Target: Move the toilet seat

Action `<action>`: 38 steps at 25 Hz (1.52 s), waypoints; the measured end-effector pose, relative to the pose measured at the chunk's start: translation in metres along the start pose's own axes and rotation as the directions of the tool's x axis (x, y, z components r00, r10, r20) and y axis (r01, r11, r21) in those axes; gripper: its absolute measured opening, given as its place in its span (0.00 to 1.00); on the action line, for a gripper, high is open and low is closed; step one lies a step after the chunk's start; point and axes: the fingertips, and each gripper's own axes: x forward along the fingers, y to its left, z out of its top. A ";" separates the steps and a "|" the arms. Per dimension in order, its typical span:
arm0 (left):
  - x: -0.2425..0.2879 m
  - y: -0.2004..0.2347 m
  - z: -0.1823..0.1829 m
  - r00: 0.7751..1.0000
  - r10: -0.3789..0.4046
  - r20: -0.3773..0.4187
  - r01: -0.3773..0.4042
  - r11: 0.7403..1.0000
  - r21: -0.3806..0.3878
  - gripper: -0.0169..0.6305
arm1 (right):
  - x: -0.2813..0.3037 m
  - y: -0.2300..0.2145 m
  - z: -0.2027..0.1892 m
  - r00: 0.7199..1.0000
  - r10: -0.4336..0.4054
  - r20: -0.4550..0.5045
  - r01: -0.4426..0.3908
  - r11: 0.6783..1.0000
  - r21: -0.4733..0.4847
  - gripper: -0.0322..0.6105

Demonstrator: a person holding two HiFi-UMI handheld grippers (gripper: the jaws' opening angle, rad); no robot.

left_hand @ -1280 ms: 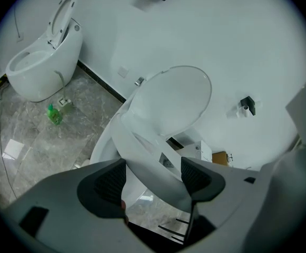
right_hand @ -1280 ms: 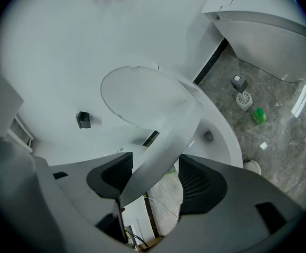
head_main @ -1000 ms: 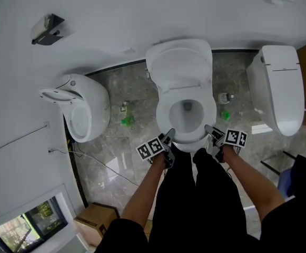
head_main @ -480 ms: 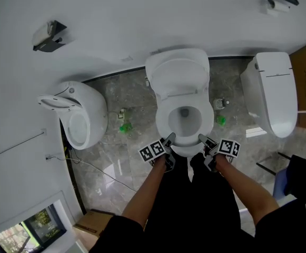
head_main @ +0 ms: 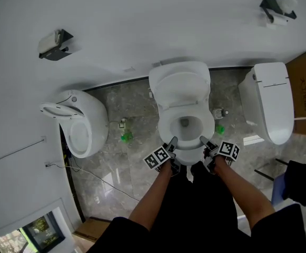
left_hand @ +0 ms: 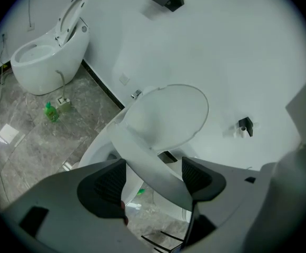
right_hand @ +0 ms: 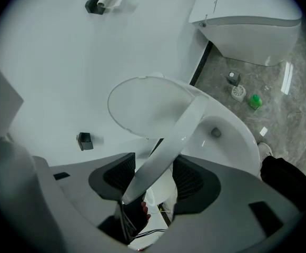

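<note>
- Standing over the middle toilet (head_main: 163, 136), the person has both arms stretched down to the front edge of the toilet seat (left_hand: 142, 154).
- The left hand-held gripper (left_hand: 153, 175) has the seat's front band running slantwise between its jaws. The far pad lies against the band and the near pad sits right at its other face, so it looks like a grip, though not a tight one.
- The right hand-held gripper (right_hand: 153, 181) has its jaws set wide, and they have just been closing. The seat band sits between them with a pad at each face, which I read as a hold on the seat.
- The seat's front is already up off the bowl (right_hand: 232, 136). Both gripper views show it slanting from the hinge up to the jaws, with open bowl beneath it.
- The lid (head_main: 180, 86) already stands upright at the back, close to the wall (head_main: 142, 25).
- My judgement is that the grasp is made and the lift has begun but is only part way. What is left is swinging the seat up to lean on the lid, then letting go.
- Two other toilets stand on the floor (head_main: 131, 146) to either side, well apart from this one.
</note>
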 end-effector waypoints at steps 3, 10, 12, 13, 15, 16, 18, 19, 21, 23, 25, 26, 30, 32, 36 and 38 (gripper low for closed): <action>-0.002 -0.001 0.007 1.000 -0.019 0.007 0.019 1.000 -0.010 0.55 | 0.005 0.005 0.001 1.000 -0.002 0.007 0.002 1.000 0.013 0.42; -0.008 -0.006 0.005 0.995 -0.096 -0.034 0.096 0.995 -0.006 0.55 | 0.007 0.003 0.006 0.998 -0.044 0.042 0.042 0.998 0.049 0.41; -0.011 -0.008 0.007 0.993 -0.109 -0.034 0.110 0.994 0.002 0.55 | 0.010 0.005 0.008 0.997 -0.063 0.055 0.060 0.996 0.061 0.41; -0.013 -0.010 0.008 0.993 -0.118 -0.031 0.118 0.993 0.012 0.55 | 0.012 0.007 0.009 0.996 -0.068 0.060 0.065 0.996 0.063 0.41; -0.017 -0.017 0.012 0.991 -0.135 -0.027 0.136 0.990 0.046 0.54 | 0.015 0.013 0.014 0.995 -0.067 0.072 0.062 0.996 0.061 0.41; -0.018 -0.020 0.014 0.989 -0.144 -0.029 0.145 0.987 0.065 0.53 | 0.016 0.016 0.016 0.995 -0.064 0.077 0.059 0.996 0.060 0.41; -0.019 -0.024 0.017 0.987 -0.157 -0.042 0.160 0.983 0.089 0.53 | 0.018 0.019 0.019 0.995 -0.063 0.081 0.059 0.997 0.059 0.41; -0.019 -0.025 0.018 0.986 -0.160 -0.050 0.164 0.982 0.094 0.53 | 0.020 0.020 0.019 0.995 -0.067 0.081 0.062 0.996 0.058 0.41; -0.021 -0.027 0.019 0.983 -0.170 -0.065 0.176 0.979 0.107 0.53 | 0.022 0.023 0.020 0.994 -0.074 0.079 0.070 0.996 0.060 0.41; -0.023 -0.030 0.018 0.979 -0.185 -0.081 0.195 0.970 0.145 0.52 | 0.024 0.025 0.022 0.994 -0.081 0.080 0.076 0.995 0.059 0.41; -0.024 -0.033 0.017 0.976 -0.196 -0.095 0.211 0.961 0.181 0.51 | 0.026 0.028 0.024 0.993 -0.087 0.085 0.082 0.995 0.055 0.41; -0.024 -0.034 0.017 0.975 -0.200 -0.098 0.216 0.958 0.191 0.51 | 0.027 0.029 0.025 0.992 -0.091 0.090 0.086 0.995 0.054 0.41; -0.024 -0.039 0.023 0.961 -0.255 -0.105 0.271 0.946 0.178 0.51 | 0.029 0.036 0.032 0.987 -0.119 0.107 0.113 0.992 0.059 0.41; -0.024 -0.044 0.022 0.947 -0.292 -0.133 0.312 0.934 0.174 0.51 | 0.031 0.041 0.037 0.984 -0.130 0.120 0.123 0.991 0.061 0.41; -0.016 -0.054 0.031 0.932 -0.317 -0.176 0.350 0.914 0.205 0.51 | 0.036 0.052 0.046 0.982 -0.129 0.137 0.122 0.991 0.060 0.41; -0.013 -0.058 0.038 0.929 -0.323 -0.183 0.358 0.909 0.212 0.51 | 0.038 0.056 0.049 0.981 -0.121 0.155 0.111 0.991 0.070 0.41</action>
